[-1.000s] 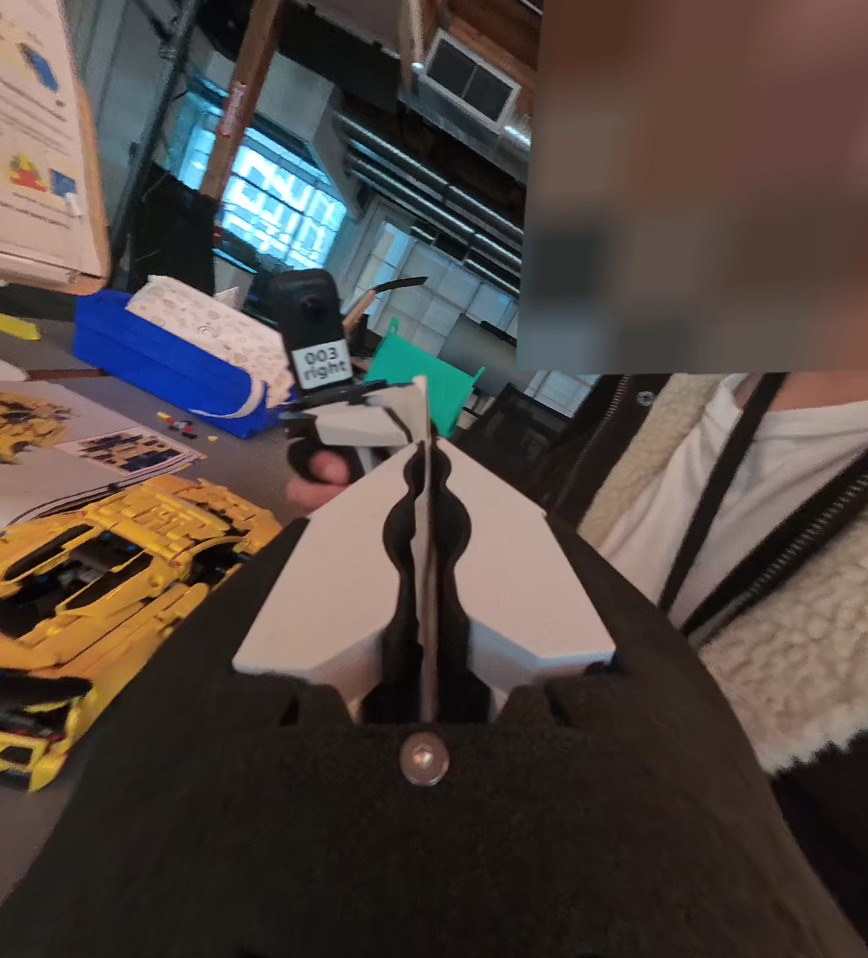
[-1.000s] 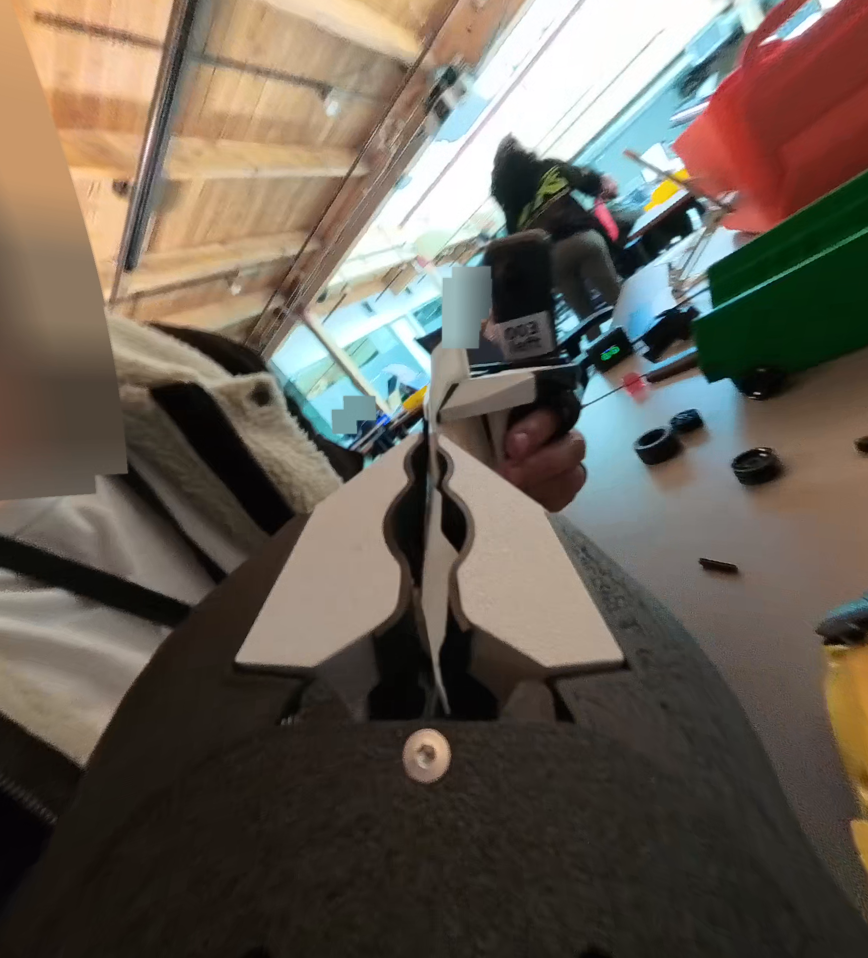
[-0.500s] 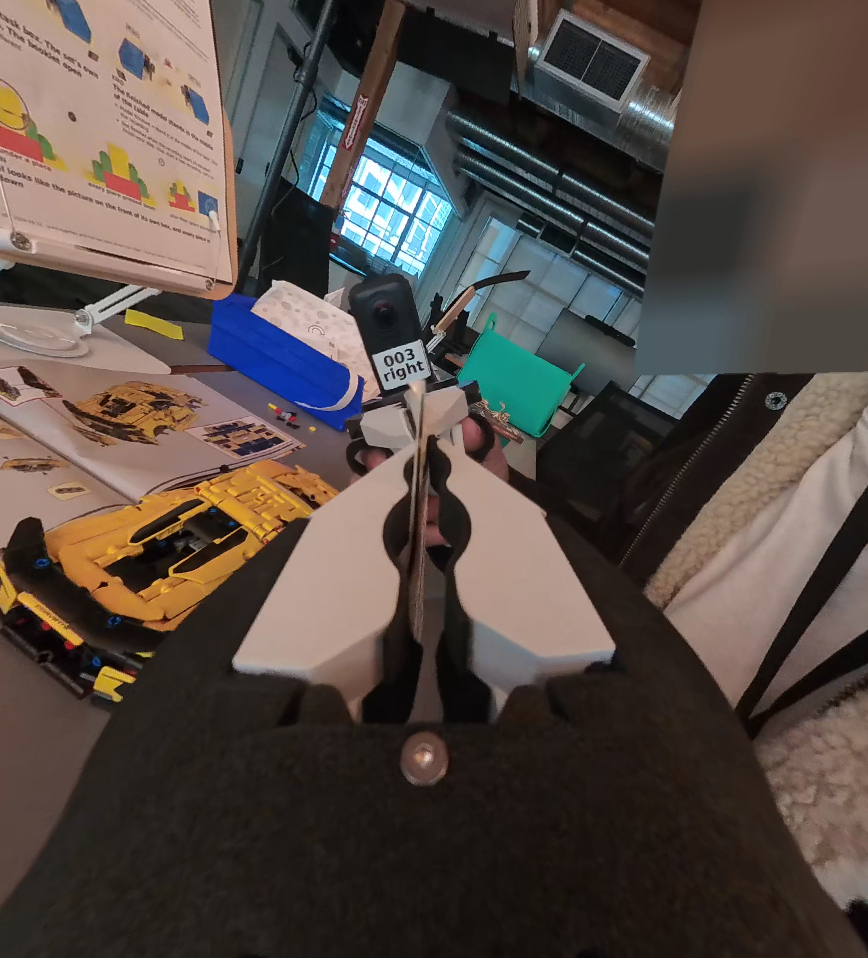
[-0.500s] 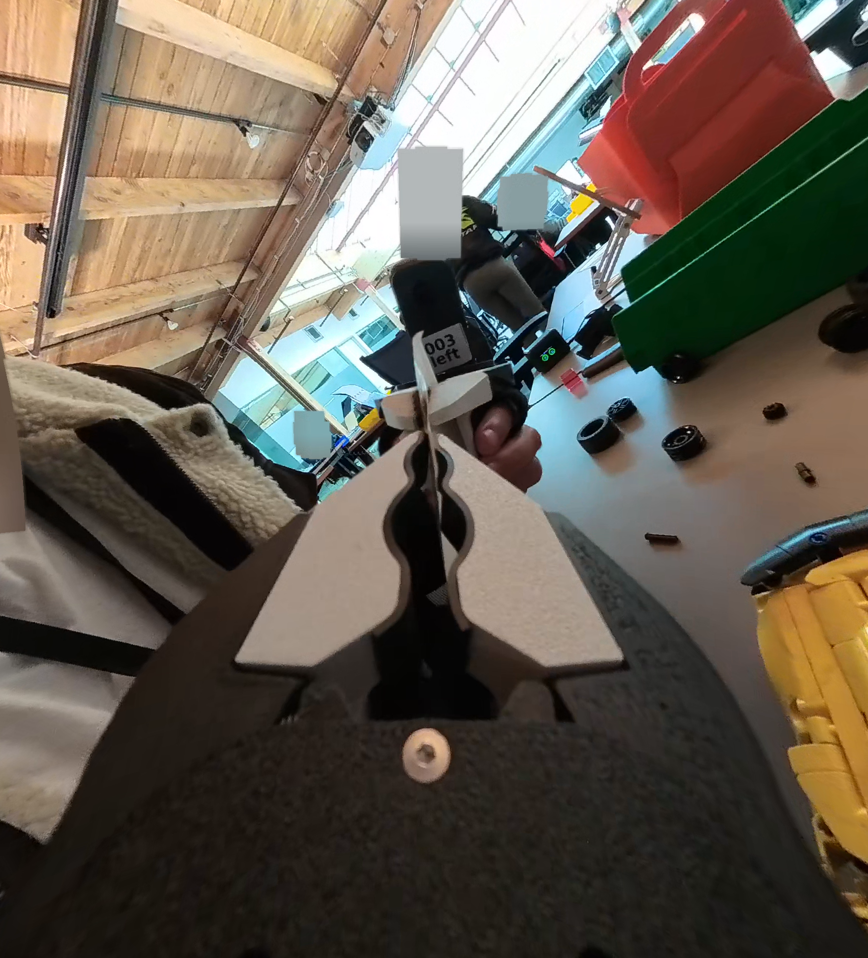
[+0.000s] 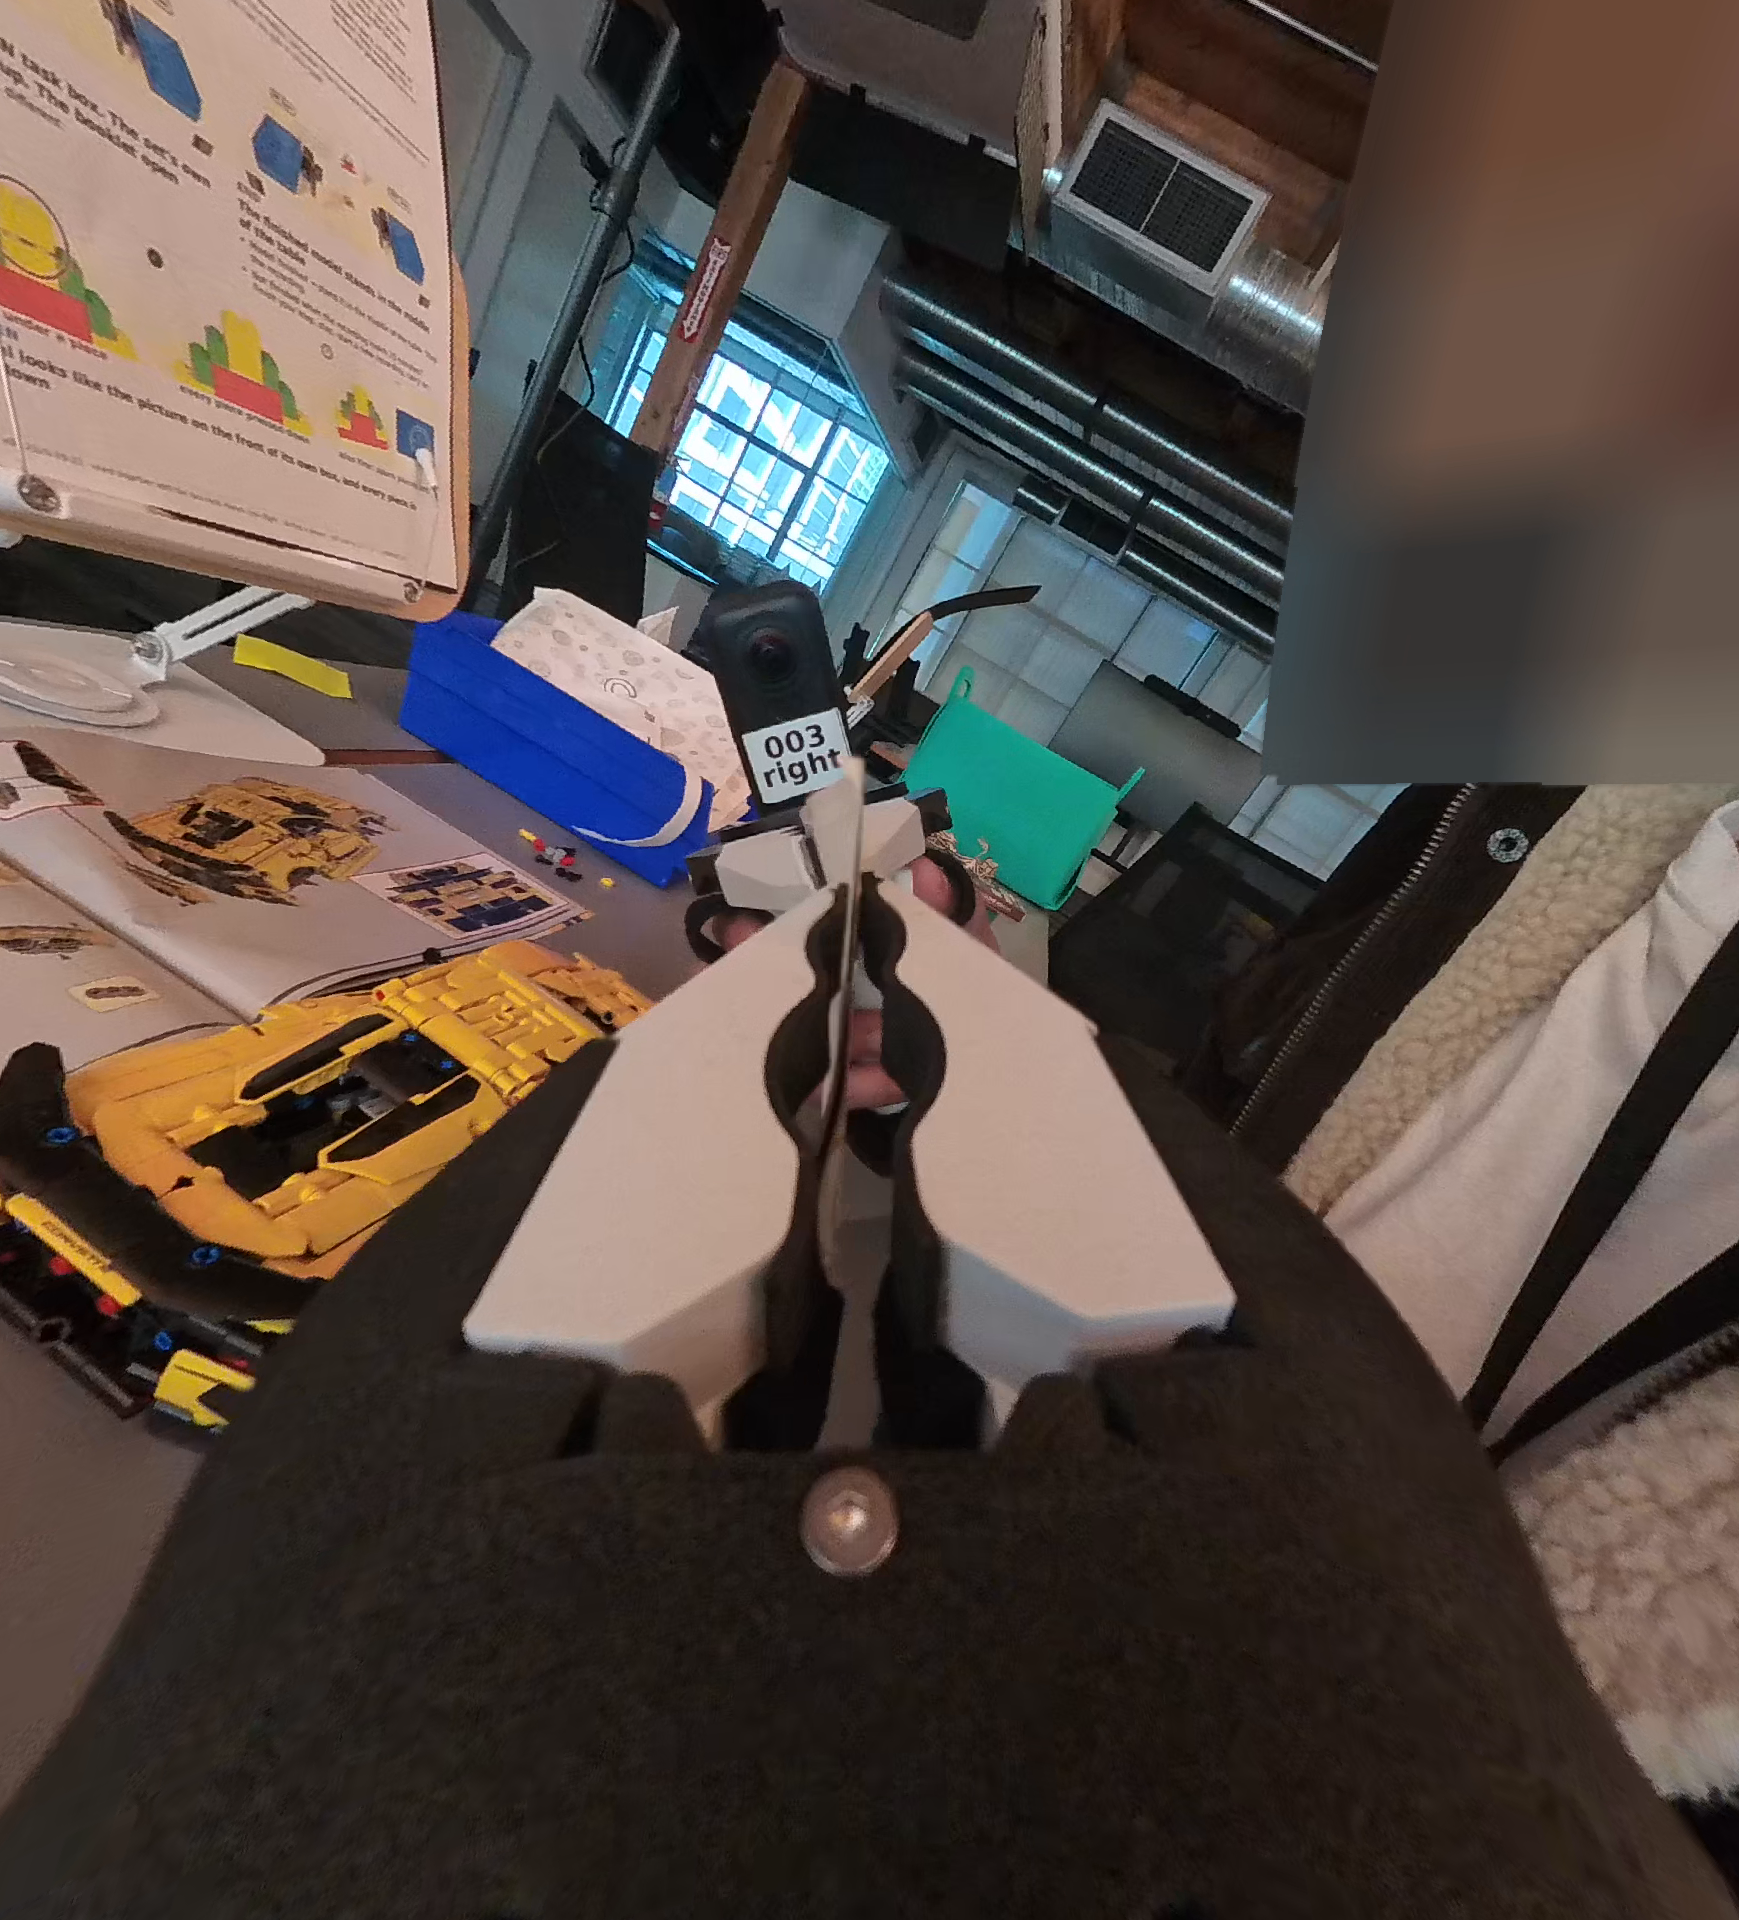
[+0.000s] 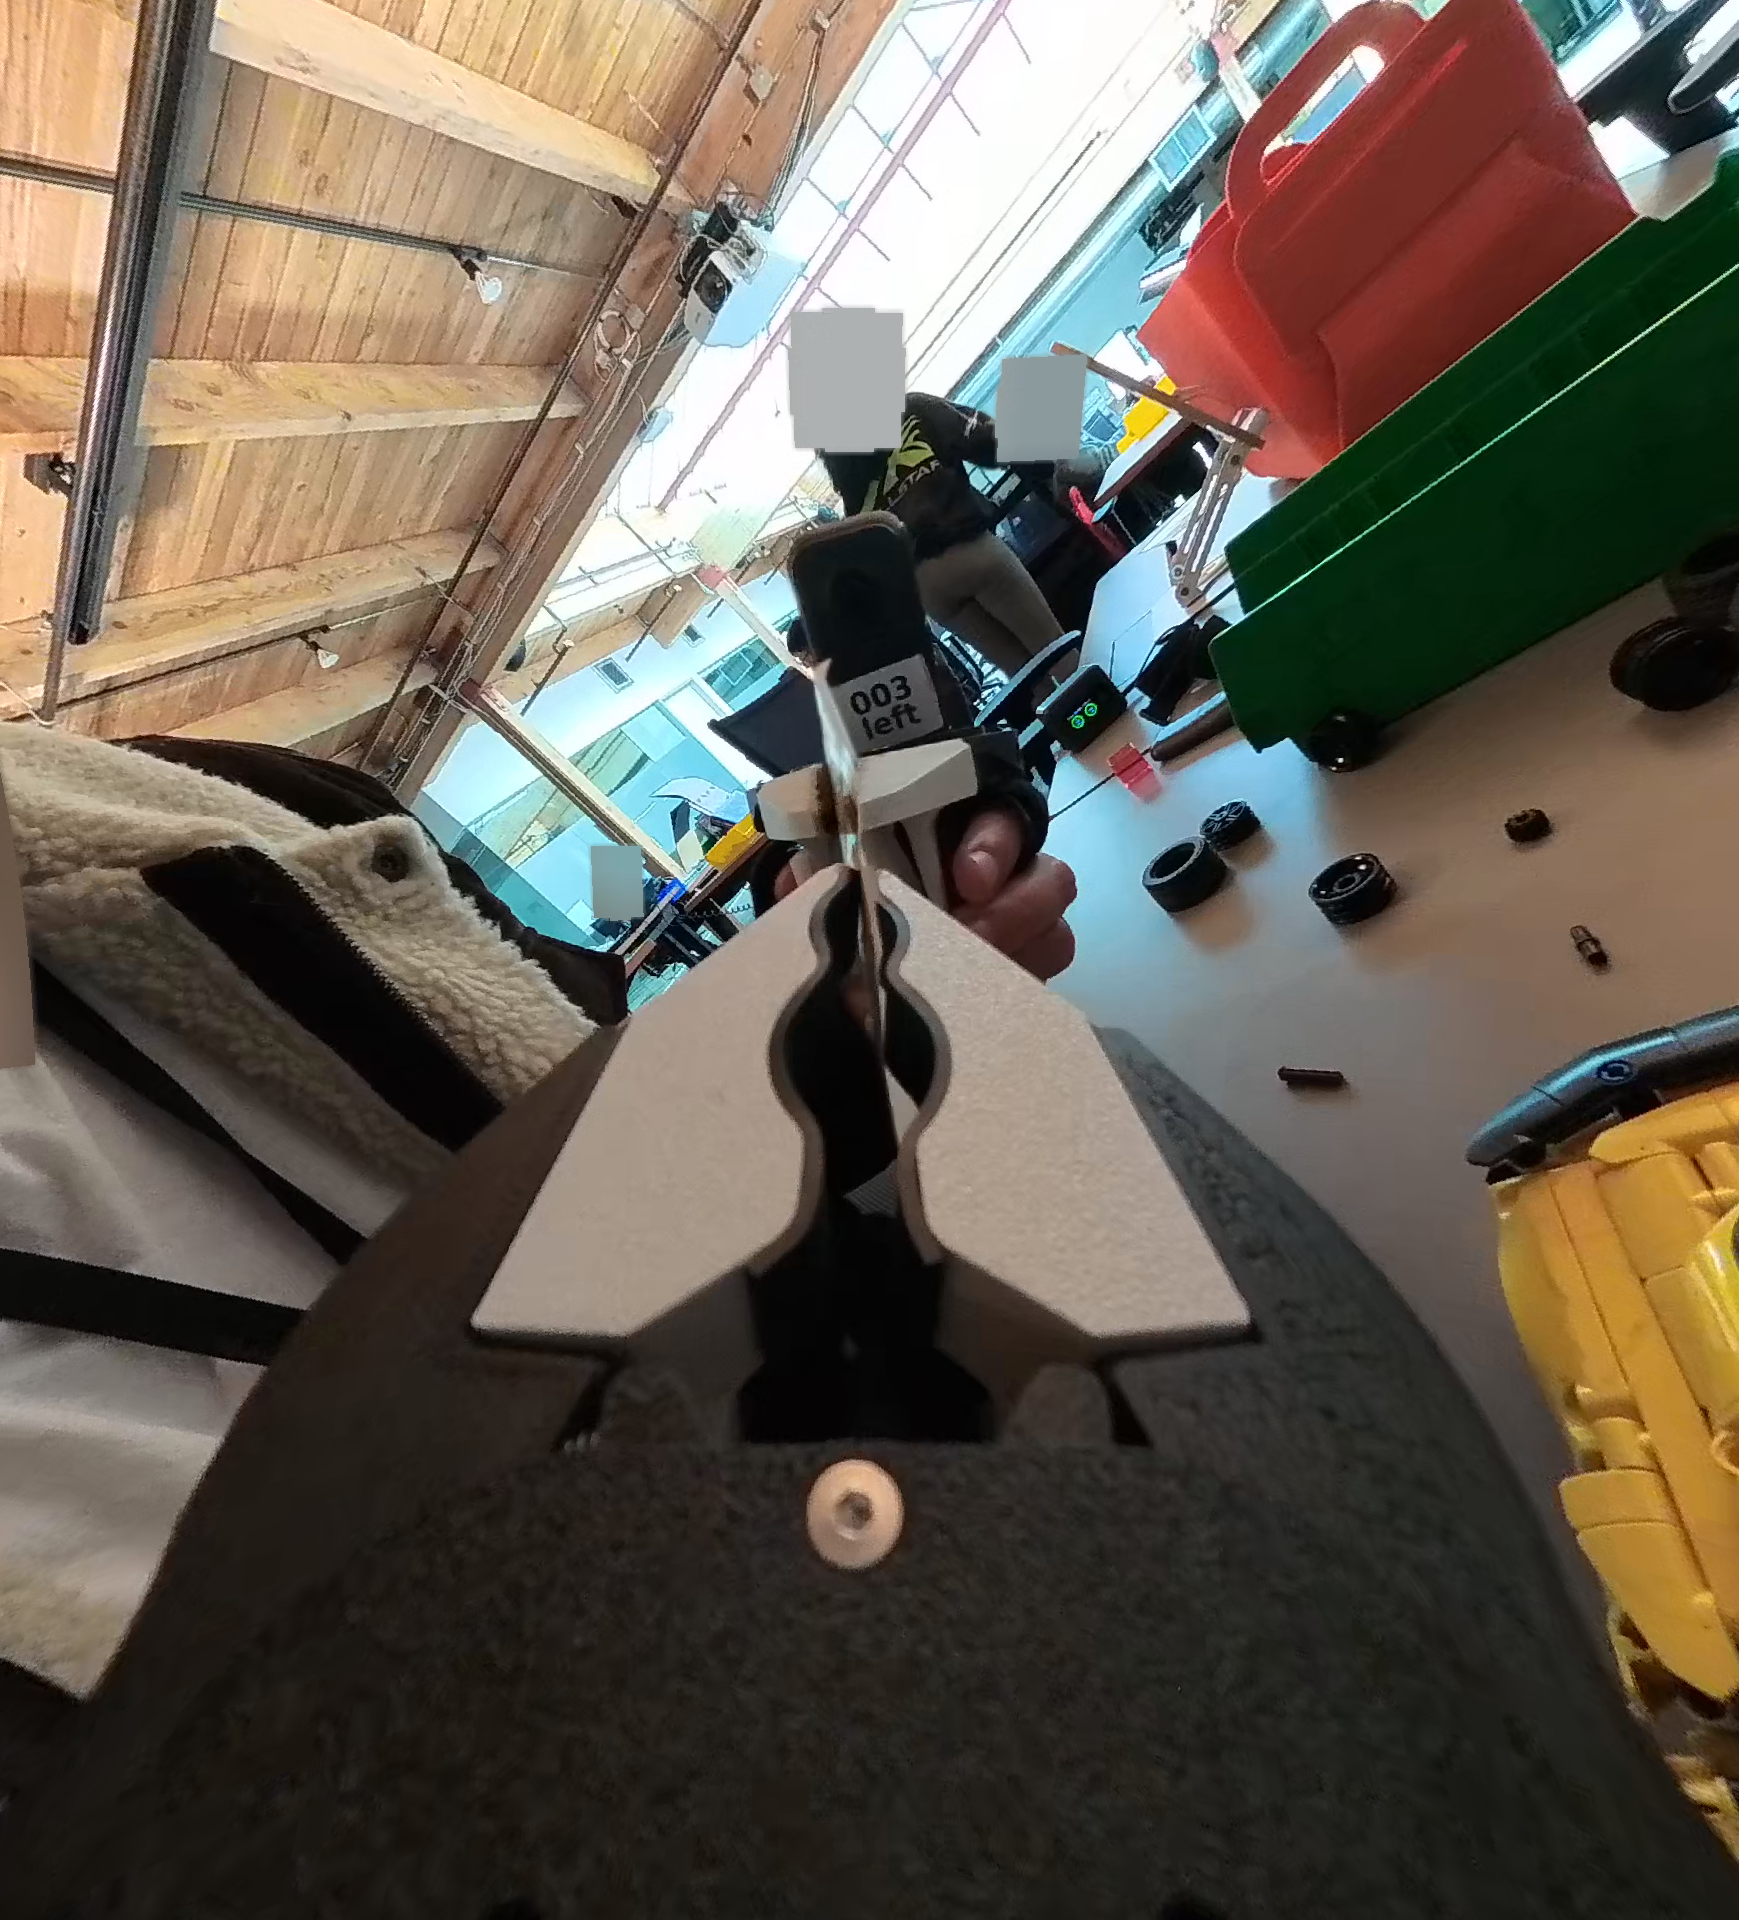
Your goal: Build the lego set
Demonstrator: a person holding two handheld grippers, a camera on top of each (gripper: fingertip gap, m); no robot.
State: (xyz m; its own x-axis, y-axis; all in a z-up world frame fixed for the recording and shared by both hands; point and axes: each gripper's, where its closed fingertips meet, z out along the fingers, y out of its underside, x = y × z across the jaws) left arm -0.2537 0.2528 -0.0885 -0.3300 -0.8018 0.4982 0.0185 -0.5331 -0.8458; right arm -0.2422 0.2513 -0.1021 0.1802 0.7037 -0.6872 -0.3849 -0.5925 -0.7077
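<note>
Grey table (image 5: 3, 1538), yellow lego car (image 5: 252, 1132) left of left claw (image 5: 849, 914)

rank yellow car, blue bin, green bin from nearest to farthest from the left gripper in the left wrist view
From the left gripper:
1. yellow car, on the table at the picture's left, close beside the fingers.
2. blue bin, farther back on the table, up and left of the tips.
3. green bin, beyond the table edge, behind the right gripper.
</note>
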